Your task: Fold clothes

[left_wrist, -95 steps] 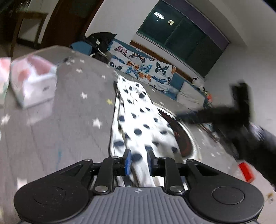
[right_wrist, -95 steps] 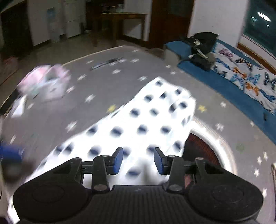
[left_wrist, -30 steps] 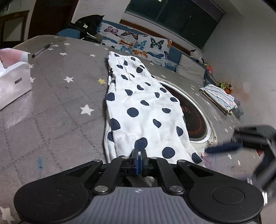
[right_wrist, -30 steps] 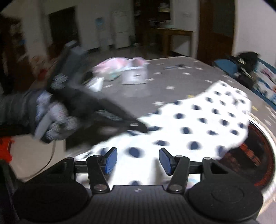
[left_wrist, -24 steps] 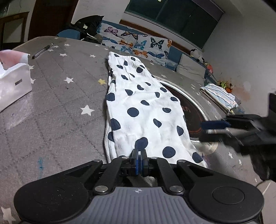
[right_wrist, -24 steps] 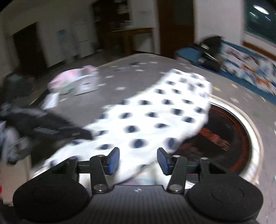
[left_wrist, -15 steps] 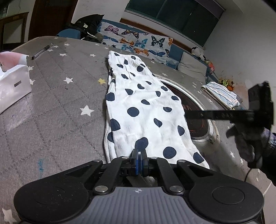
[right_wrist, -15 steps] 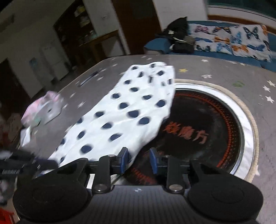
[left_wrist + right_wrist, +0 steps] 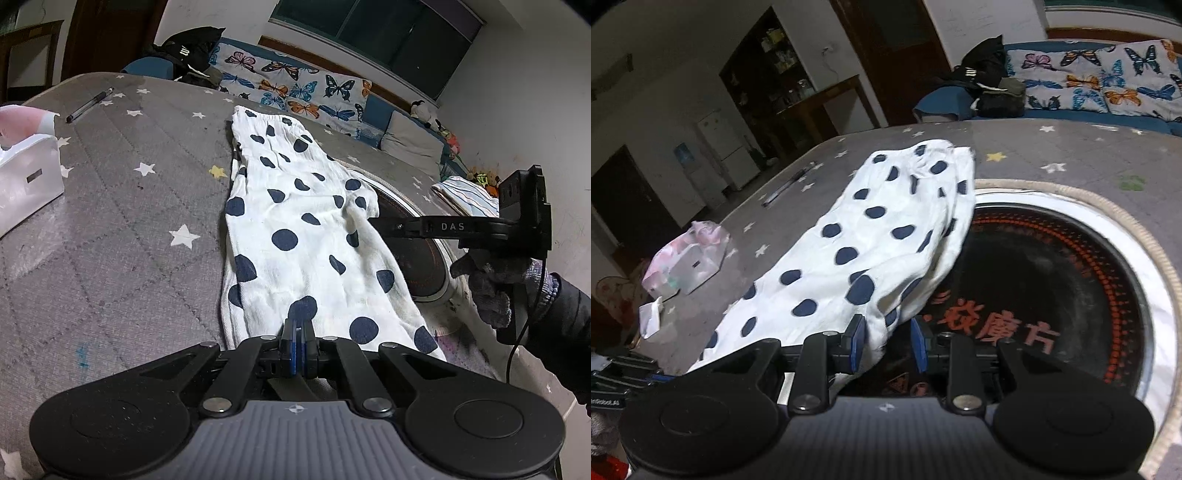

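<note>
Right tongs (image 9: 888,349) newly beside rumpled dotted cloth (image 9: 306,236)

Black two-finger left gripper (image 9: 296,341) at lower centre: blue pads, silver pivot screws, ribbed grey housing with a small crosshair mark. At right edge, right gripper (image 9: 373,222), black with white "DAS" lettering, thin black cable trailing; grey knit glove (image 9: 491,284), dark sleeve (image 9: 565,325).

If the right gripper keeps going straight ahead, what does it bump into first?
Probably the spotty white cloth: its edge already sits between the fingers of the right gripper, whose jaws have just been closing. Beyond lies the round black plate.
</note>
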